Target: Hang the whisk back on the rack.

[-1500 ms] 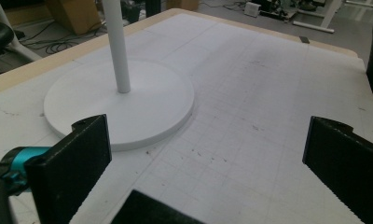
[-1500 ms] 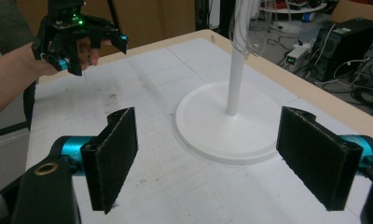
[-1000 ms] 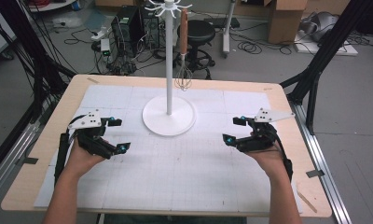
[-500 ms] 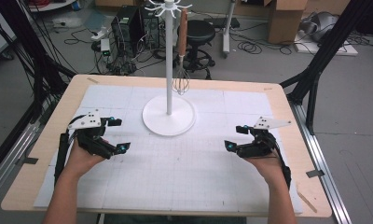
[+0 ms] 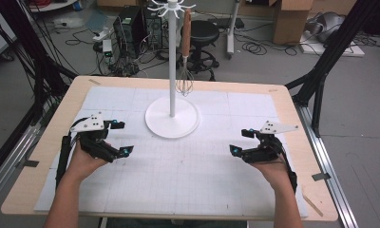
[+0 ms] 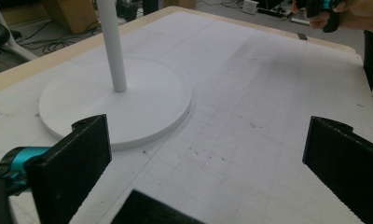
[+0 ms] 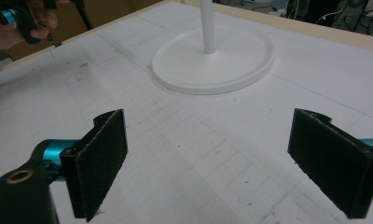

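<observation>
Left gripper at about 8 o'clock from the white stand, low over the white gridded mat; jaws spread wide, nothing between them, touching nothing that can be made out. In the left gripper view, black ridged pads far apart, bare mat between, the stand's round base just ahead at 11 o'clock.

Right gripper at about 4 o'clock from the stand, likewise gaping wide and empty. In the right gripper view, pads well apart, only mat between, stand base ahead at 12 o'clock.

Both held in hands, well apart from each other and from the stand.

Whisk with wooden handle hanging from a hook at the top of the stand's pole, at 1 o'clock of the base, wire end down.
</observation>
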`<state>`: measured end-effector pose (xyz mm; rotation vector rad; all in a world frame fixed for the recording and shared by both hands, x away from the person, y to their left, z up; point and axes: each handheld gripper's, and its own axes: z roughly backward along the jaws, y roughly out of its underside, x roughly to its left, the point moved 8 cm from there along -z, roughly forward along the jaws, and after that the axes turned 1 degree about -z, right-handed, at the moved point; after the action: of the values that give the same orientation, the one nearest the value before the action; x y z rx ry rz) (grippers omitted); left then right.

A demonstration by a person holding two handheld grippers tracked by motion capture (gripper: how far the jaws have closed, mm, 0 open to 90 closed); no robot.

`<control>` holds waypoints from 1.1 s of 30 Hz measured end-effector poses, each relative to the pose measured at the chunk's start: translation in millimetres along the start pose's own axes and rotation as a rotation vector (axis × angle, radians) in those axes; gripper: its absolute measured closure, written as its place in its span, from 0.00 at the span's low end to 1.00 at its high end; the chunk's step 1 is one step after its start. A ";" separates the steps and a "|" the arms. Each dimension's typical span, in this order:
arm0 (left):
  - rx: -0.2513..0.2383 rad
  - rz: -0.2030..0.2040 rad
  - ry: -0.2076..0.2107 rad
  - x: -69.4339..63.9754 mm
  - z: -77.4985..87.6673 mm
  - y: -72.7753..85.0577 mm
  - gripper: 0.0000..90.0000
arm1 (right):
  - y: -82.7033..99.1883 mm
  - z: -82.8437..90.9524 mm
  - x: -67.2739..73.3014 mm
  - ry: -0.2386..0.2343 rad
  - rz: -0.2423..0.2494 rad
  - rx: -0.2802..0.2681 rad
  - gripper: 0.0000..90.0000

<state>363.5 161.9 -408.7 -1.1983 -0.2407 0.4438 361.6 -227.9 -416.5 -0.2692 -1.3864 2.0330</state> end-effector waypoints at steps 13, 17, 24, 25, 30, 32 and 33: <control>0.009 0.001 0.004 0.1 -2.7 2.4 0.02 | -0.3 1.5 -0.5 0.001 -0.006 -0.002 0.12; 0.009 0.003 0.002 0.2 -2.5 2.4 0.02 | 0.2 0.8 -0.2 -0.004 -0.005 0.001 0.12; 0.007 0.004 0.002 0.4 -2.5 2.1 0.02 | 0.4 0.2 -0.4 -0.003 0.001 0.003 0.12; 0.007 0.006 0.001 0.5 -2.4 2.3 0.02 | 0.5 0.3 -0.3 -0.004 -0.002 0.005 0.12; 0.006 0.006 0.003 0.5 -2.2 2.1 0.02 | 0.9 0.6 -0.4 -0.003 -0.005 0.007 0.12; 0.006 0.006 0.002 0.4 -2.2 2.1 0.02 | 0.7 0.4 -0.2 -0.004 -0.003 0.005 0.12; 0.006 0.005 0.002 0.4 -2.2 2.1 0.02 | 0.7 0.5 0.1 -0.004 -0.004 0.006 0.12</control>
<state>364.3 160.8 -411.5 -1.1932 -0.2344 0.4473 361.0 -228.4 -416.9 -0.2594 -1.3817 2.0350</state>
